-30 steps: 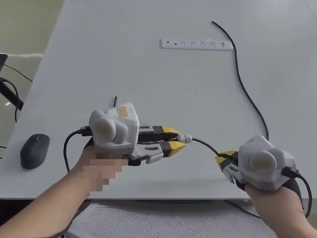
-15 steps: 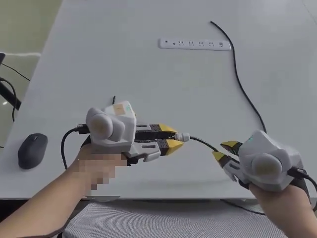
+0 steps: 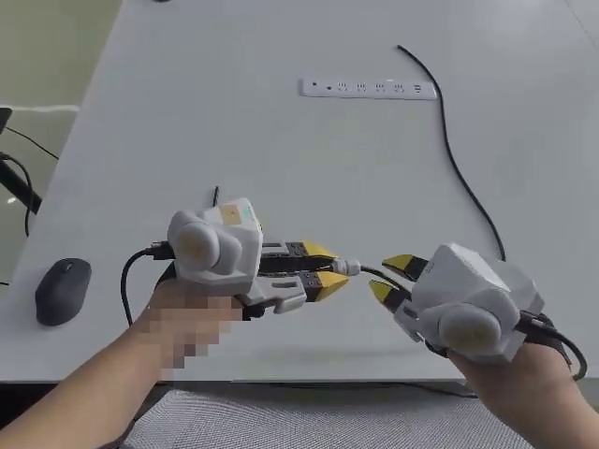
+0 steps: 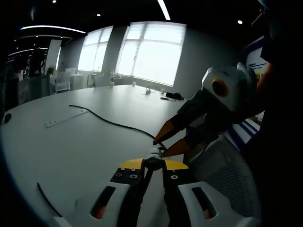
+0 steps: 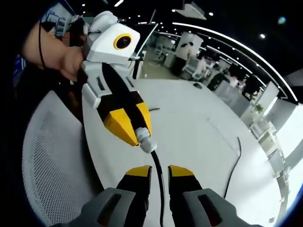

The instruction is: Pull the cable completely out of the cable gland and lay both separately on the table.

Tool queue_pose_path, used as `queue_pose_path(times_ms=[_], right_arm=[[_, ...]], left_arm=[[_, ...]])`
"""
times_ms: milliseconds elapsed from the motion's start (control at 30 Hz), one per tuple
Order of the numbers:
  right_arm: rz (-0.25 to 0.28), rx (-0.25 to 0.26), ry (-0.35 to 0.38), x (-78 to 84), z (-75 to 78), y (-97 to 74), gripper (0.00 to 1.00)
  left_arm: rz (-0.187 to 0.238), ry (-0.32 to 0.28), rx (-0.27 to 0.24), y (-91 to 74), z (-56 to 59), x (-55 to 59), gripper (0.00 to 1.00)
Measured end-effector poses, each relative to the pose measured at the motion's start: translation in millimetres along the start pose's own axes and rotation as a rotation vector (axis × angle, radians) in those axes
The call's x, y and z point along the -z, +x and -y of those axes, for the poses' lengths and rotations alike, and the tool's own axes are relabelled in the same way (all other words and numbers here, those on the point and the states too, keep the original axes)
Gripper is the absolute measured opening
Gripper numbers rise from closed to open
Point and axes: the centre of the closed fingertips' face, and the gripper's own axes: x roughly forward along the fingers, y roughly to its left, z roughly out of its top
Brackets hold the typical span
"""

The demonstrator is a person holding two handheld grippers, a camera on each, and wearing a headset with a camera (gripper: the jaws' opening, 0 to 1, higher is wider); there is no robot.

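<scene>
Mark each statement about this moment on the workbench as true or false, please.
1. The left tool is shut on the cable gland. True.
2. The cable is fully out of the gland. False: it runs into the gland.
3. The right tool is clamped on the cable. False: its jaws stand apart, with the cable between them.
4. A power strip lies on the table. True.
5. A mouse lies beside the power strip. False: it lies near the table's left edge, far from the strip.
</scene>
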Motion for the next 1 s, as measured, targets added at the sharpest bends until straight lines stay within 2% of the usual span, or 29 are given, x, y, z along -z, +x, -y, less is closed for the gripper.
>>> queue_pose_path(times_ms=[233,533,800,1000], right_arm=[[0.008,-0.009,-0.064,-10.2,-1.9,3.0,0.07],[-0.003,-0.017,-0.127,-9.1,-5.8,3.3,0.01],[0.004,-0.012,-0.104,-7.0,-2.8,2.3,0.00],[0.009,-0.011,-0.058,-5.8,0.6,1.6,0.00]], left_arm=[[-0.007,0.008,-0.001,0.2,0.2,0.0,0.15],[-0.015,0.007,0.004,2.7,1.1,0.0,0.15],[-0.016,0.011,0.006,5.2,1.1,-0.7,0.15],[-0.010,0.010,0.007,7.2,1.4,-2.8,0.15]])
